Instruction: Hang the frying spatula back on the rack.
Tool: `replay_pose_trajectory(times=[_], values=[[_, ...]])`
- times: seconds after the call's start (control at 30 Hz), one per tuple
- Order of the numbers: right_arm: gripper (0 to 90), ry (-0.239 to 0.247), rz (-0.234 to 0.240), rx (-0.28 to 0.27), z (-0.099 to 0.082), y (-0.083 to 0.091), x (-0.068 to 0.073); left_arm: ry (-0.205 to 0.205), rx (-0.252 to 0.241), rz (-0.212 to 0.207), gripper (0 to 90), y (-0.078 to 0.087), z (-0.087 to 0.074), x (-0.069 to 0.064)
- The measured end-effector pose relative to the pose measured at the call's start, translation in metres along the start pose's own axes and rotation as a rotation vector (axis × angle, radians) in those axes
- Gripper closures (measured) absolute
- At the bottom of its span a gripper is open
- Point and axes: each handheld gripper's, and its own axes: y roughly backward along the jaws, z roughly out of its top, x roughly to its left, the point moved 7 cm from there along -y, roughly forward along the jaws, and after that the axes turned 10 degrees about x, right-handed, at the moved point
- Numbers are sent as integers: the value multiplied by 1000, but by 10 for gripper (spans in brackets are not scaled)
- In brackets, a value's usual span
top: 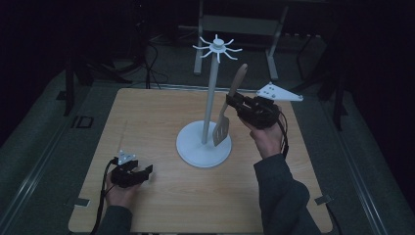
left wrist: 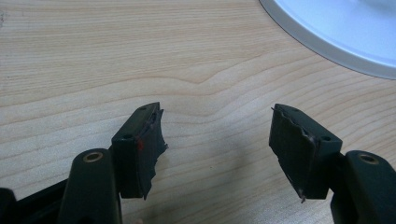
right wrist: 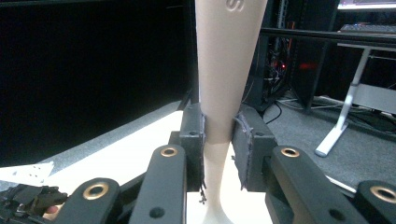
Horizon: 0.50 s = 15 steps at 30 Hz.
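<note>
Spatula (top: pixel 226 116) held upright beside the white stand's (top: pixel 204 144) pole, right gripper (top: pixel 234 104) jaws clamped on its handle; left gripper (left wrist: pixel 217 151) jaws wide apart, empty, low over table (top: pixel 161 122).

Embossed "S", partly cut off, on the spatula handle (right wrist: pixel 229 70)

Your sleeves are dark grey. Each black gripper, left (top: pixel 138 173) and right (top: pixel 234 101), carries a pale grey three-cornered plate and trails a black cable. Brass-ringed screw holes dot the arms, and the fingers (left wrist: pixel 140 148) wear frayed black padding.
</note>
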Motion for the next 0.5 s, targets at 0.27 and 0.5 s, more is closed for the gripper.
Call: replay_pose_trajectory(times=[0.27,0.5], values=[[747,9,1,10,5,-1,0,2,0,-1,351,0,0,0],[747,17,1,16,10,-3,1,3,-2,2,350,1,0,1]])
